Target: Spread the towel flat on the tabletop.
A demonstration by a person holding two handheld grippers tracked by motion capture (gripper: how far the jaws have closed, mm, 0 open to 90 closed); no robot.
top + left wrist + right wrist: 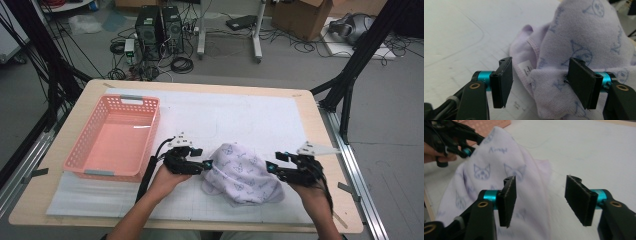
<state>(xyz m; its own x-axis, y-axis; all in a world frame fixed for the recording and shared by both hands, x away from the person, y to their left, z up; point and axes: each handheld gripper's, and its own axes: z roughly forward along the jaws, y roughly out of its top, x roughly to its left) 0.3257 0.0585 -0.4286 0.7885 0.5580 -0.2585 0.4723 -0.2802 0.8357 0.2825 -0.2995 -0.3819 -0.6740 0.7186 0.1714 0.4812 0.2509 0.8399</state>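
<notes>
The towel (243, 173), pale lilac with a blue cat-face print, lies in a rumpled heap on the white mat (225, 120) that covers the surface (320, 150), near my front edge and between my two grippers. To its left stands a pink basket (114, 137), well apart from the cloth. Beyond the surface I see computer towers (160, 31) and loose cables on the floor.

My left gripper (206, 165) sits at the towel's left edge. In the left gripper view its jaws are spread, with a fold of towel (579, 50) and its small white label (526, 68) between them; one jaw lies against the cloth, the other stands clear. My right gripper (270, 167) is just beside the towel's right edge, jaws spread, one in front of the towel (499, 170), only bare mat between them.
</notes>
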